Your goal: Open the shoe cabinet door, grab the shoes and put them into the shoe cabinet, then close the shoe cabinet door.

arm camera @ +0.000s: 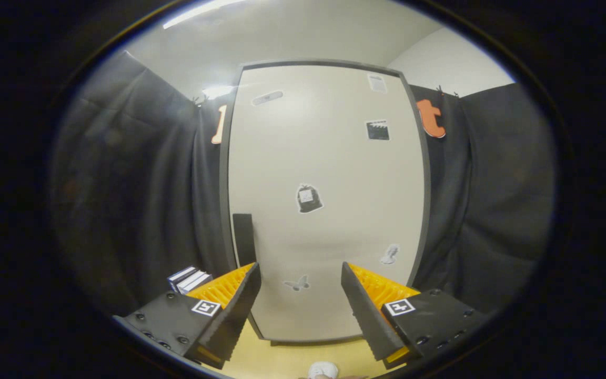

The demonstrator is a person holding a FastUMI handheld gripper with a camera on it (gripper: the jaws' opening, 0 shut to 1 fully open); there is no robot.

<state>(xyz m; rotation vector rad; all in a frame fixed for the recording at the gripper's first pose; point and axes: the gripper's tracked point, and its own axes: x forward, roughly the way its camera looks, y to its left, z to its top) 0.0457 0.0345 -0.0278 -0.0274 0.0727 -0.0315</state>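
Observation:
The shoe cabinet's pale door (329, 200) stands shut just ahead of me, framed in dark grey and dotted with small stickers. A black handle strip (243, 238) runs down its left edge, just beyond my left fingertip. My gripper (299, 295) is open, its orange and black fingers (232, 302) spread wide with nothing between them. A small white thing (323, 369), perhaps the toe of a shoe, shows on the yellow floor (292, 358) below the fingers.
Black cloth (140, 200) hangs on both sides of the cabinet. A small stack of dark and white boxes or books (188, 279) sits low at the left, beside my left finger.

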